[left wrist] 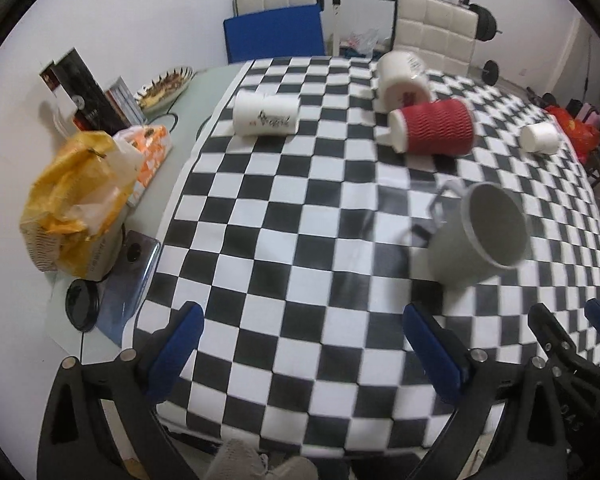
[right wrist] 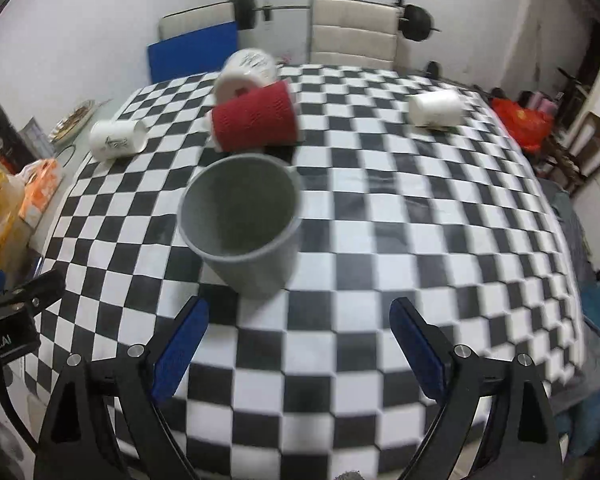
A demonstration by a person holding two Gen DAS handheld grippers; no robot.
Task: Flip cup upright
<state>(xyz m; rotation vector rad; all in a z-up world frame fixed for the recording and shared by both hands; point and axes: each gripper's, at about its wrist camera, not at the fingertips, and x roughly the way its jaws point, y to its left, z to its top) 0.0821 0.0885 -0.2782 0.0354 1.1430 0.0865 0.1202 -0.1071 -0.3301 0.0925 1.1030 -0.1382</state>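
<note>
A grey mug (left wrist: 476, 236) with a handle on its far left stands tilted on the checkered cloth (left wrist: 300, 240), its mouth toward the right; in the right wrist view the grey mug (right wrist: 244, 220) is just ahead and left of centre. A red ribbed paper cup (left wrist: 432, 126) (right wrist: 254, 120) lies on its side behind it. Three white cups also lie on their sides: one at left (left wrist: 266, 114) (right wrist: 118, 139), one behind the red cup (left wrist: 404, 80) (right wrist: 244, 72), one at right (left wrist: 540, 138) (right wrist: 436, 108). My left gripper (left wrist: 304, 344) is open and empty. My right gripper (right wrist: 300, 340) is open and empty, short of the mug.
Left of the cloth stand a yellow bag (left wrist: 76, 200), an orange packet (left wrist: 148, 152), books (left wrist: 88, 96), a plate of food (left wrist: 168, 86), a phone (left wrist: 132, 280) and a black lid (left wrist: 82, 304). Chairs (left wrist: 436, 28) and a barbell stand behind the table. The right gripper shows at lower right (left wrist: 572, 344).
</note>
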